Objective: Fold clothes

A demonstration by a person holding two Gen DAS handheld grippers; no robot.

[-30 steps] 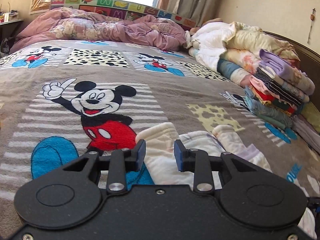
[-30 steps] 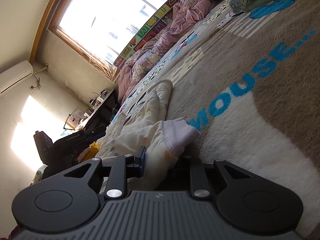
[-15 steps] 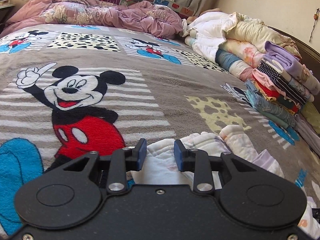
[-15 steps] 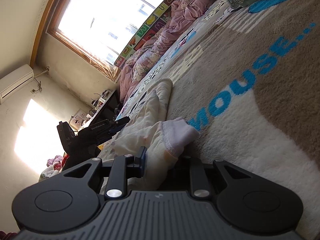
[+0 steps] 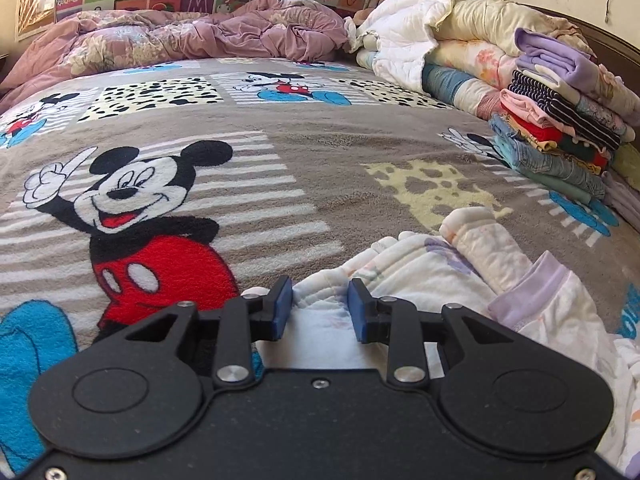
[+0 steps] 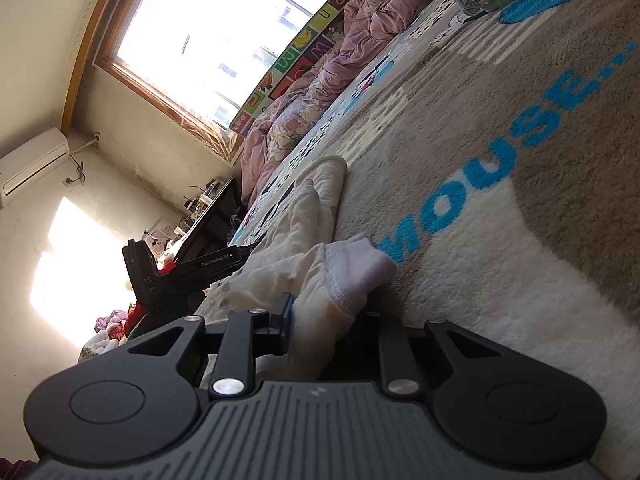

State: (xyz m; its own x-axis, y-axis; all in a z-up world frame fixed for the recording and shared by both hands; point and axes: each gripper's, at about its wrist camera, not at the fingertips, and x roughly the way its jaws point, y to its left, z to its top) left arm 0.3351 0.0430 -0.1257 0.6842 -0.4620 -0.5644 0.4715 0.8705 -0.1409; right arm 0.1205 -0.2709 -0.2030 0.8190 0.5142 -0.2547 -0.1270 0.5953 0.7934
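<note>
A cream child's garment point(image 5: 432, 276) with pale print and lilac cuffs lies crumpled on the Mickey Mouse blanket point(image 5: 200, 152). My left gripper point(image 5: 319, 309) is open, its blue pads on either side of a fold of the garment's edge. In the right wrist view the garment point(image 6: 304, 236) stretches away along the blanket point(image 6: 500, 240). My right gripper point(image 6: 326, 320) has cloth between its jaws near a lilac cuff point(image 6: 360, 264); the right finger is hidden by the cloth. The left gripper also shows in the right wrist view point(image 6: 192, 272), at the garment's far side.
A stack of folded clothes point(image 5: 560, 120) and quilts point(image 5: 440, 40) stands at the right of the bed. A rumpled pink duvet point(image 5: 200, 36) lies at the head. A window point(image 6: 208, 36), a dark desk point(image 6: 208, 216) and an air conditioner point(image 6: 32, 164) are beyond.
My left gripper has moved in over the garment's left edge, so cloth now sits between its open pads. The right gripper has stayed in place on the cloth.
</note>
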